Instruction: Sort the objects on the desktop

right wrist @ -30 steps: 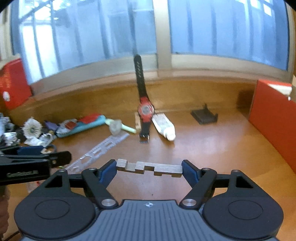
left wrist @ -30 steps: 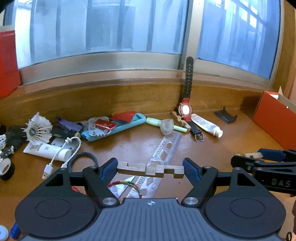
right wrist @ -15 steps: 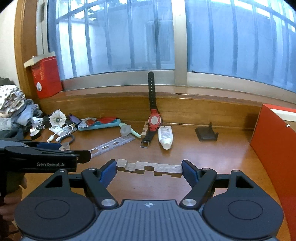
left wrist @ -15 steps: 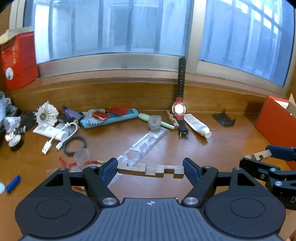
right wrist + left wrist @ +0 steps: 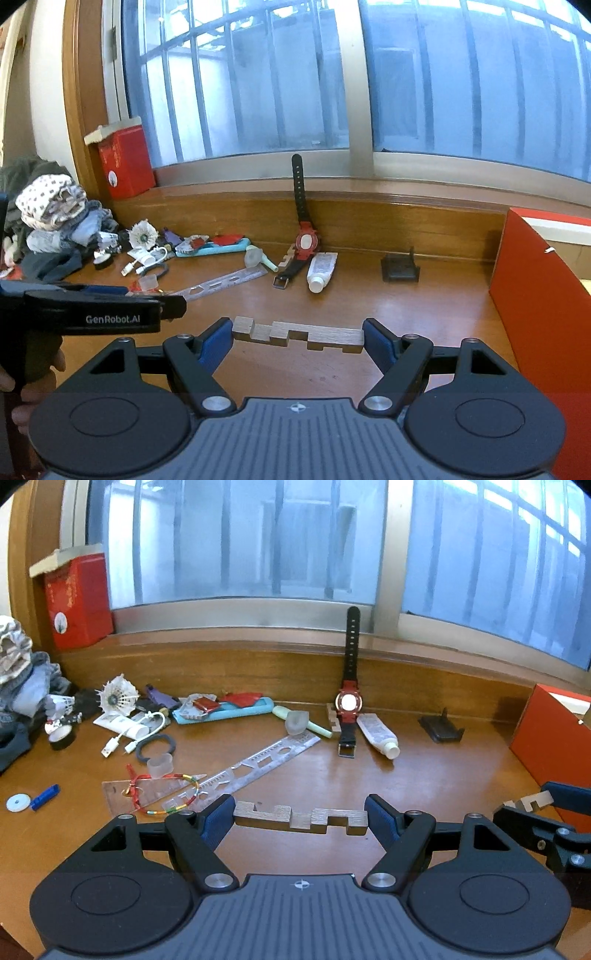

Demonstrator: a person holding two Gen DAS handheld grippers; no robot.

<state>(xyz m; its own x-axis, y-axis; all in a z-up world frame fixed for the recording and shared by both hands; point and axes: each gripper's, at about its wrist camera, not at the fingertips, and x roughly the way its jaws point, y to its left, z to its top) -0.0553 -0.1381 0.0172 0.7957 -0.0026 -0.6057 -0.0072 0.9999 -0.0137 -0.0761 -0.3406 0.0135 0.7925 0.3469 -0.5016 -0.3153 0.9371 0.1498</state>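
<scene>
Wooden bar (image 5: 301, 815) between tool (image 5: 300, 814) pads

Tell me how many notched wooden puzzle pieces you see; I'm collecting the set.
3: one in the left gripper, one in the right gripper, one on the desk beside the red watch. Clutter may hide more.

White lettering reading "GenRobot.AI" runs along the black side of the left claw (image 5: 168, 308), which reaches in from the left, just beside and slightly ahead of the right claw (image 5: 298, 334). The red box (image 5: 125, 162) on the window sill, far ahead and to the left of that claw, carries a small round white emblem and faint print, both too small to read. The white tube (image 5: 321, 269) lying on the bench (image 5: 424, 314) ahead of the claw has printed lines that are likewise illegible.
</scene>
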